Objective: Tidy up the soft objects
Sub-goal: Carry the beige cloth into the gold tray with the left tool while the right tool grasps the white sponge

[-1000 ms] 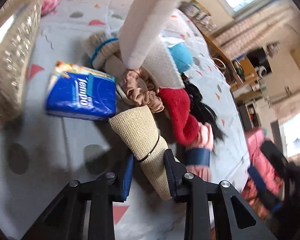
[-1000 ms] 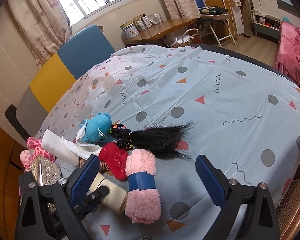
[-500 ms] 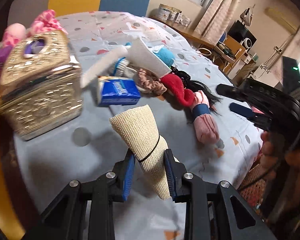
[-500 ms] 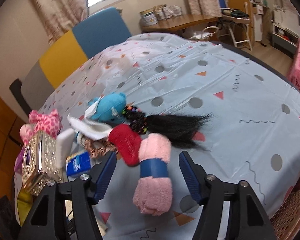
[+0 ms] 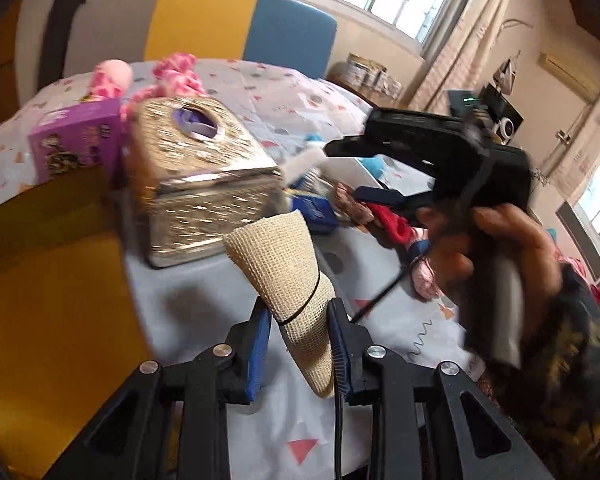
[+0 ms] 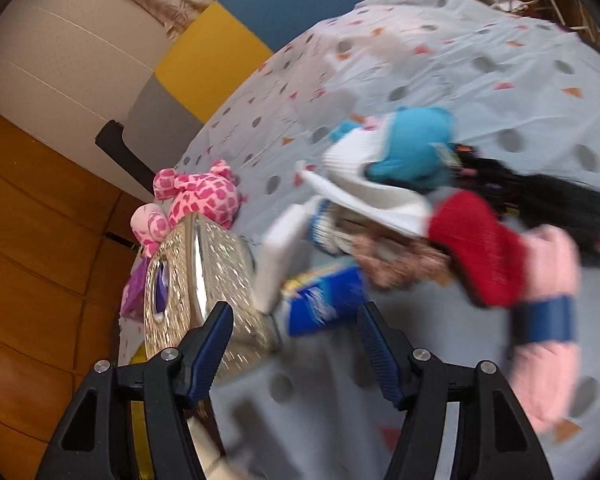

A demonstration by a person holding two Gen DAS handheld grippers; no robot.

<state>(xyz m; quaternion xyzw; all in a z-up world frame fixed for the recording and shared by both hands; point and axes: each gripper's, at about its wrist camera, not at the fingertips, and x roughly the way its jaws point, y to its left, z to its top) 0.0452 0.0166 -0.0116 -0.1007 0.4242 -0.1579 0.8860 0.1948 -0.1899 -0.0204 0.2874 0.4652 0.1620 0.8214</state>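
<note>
Left wrist view: the left gripper is clamped on a beige mesh roll, lifted off the table; the gold tissue box lies ahead-left. It likely needs setting down.

Right wrist view: the right gripper is empty, jaws apart, the blue tissue pack just ahead, probably the next pick.

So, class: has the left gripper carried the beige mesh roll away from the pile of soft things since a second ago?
Yes. The left gripper has lifted the beige mesh roll back from the pile toward the table edge; the gold tissue box now lies ahead of it.

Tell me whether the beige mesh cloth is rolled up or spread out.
Rolled up: the mesh cloth forms a cone bound by a black band, pinched between the left gripper fingers.
</note>
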